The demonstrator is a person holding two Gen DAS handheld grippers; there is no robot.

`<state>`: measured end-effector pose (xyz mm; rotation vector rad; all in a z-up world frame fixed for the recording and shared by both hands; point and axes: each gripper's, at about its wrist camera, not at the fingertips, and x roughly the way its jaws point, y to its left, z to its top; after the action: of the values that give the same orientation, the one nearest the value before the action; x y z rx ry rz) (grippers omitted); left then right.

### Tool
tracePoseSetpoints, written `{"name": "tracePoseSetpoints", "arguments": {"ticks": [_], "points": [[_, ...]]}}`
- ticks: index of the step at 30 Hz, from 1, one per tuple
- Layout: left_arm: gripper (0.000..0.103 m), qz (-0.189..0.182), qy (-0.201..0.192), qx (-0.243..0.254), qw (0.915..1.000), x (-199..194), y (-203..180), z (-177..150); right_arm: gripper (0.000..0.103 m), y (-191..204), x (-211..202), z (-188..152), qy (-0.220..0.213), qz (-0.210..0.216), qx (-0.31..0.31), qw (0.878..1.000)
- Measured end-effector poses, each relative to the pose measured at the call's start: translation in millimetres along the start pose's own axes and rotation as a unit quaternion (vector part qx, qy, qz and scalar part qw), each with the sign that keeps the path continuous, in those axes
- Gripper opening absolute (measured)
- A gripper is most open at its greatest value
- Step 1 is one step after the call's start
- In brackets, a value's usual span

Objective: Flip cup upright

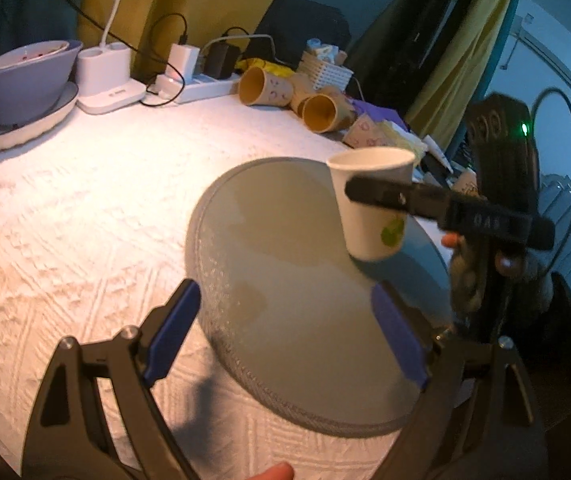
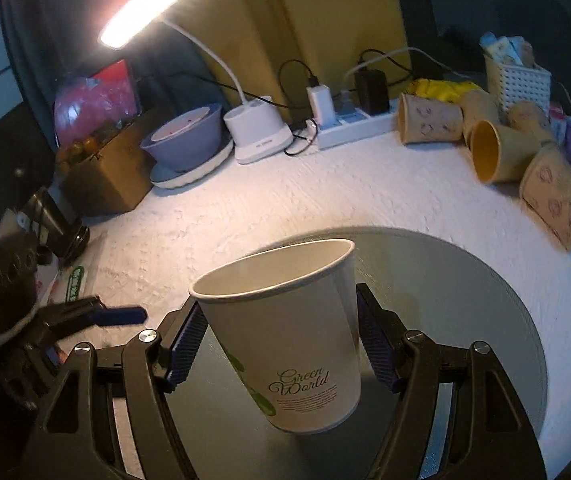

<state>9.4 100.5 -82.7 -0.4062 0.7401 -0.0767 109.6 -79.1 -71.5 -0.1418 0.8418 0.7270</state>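
Note:
A white paper cup (image 2: 285, 336) printed "Green World" stands mouth up, slightly tilted, on a round grey glass disc (image 2: 465, 300). My right gripper (image 2: 281, 320) is shut on the cup, its blue pads pressing both sides. In the left wrist view the cup (image 1: 373, 204) sits at the disc's (image 1: 285, 260) far right with the right gripper's black finger (image 1: 405, 196) across it. My left gripper (image 1: 285, 328) is open and empty, hovering over the disc's near side, well apart from the cup.
A white textured cloth (image 1: 65, 220) covers the table. Several brown paper cups (image 2: 497, 152) lie on their sides at the back right. A grey bowl on a plate (image 2: 185, 140), a lit desk lamp (image 2: 257, 132), a power strip (image 2: 353, 124) and a white basket (image 2: 517, 80) line the back edge.

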Motion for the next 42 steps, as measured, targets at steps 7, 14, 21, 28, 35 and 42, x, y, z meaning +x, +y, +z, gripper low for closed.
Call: {"name": "tracePoseSetpoints", "arguments": {"ticks": [7, 14, 21, 28, 35, 42], "points": [[0.088, 0.003, -0.005, -0.005, 1.0, 6, -11, 6, 0.074, -8, -12, -16, -0.014, 0.009, -0.001, 1.0], [0.088, 0.006, -0.001, 0.006, 1.0, 11, -25, 9, 0.074, -20, -21, -24, -0.021, -0.004, 0.009, 1.0], [0.088, 0.013, -0.002, 0.009, 0.9999, 12, -36, 7, 0.074, -19, -27, -31, -0.02, -0.026, -0.011, 0.999], [0.088, 0.017, -0.005, 0.01, 0.9998, 11, -45, 5, 0.074, -17, -37, -40, -0.019, -0.051, -0.023, 0.998], [0.088, 0.015, -0.008, 0.023, 0.9996, 12, -61, 0, 0.074, -14, -54, -53, -0.013, -0.076, -0.024, 0.997], [0.088, 0.021, -0.02, 0.034, 0.999, 3, -76, -8, 0.074, -7, -76, -69, -0.015, -0.097, -0.023, 0.995]]}}
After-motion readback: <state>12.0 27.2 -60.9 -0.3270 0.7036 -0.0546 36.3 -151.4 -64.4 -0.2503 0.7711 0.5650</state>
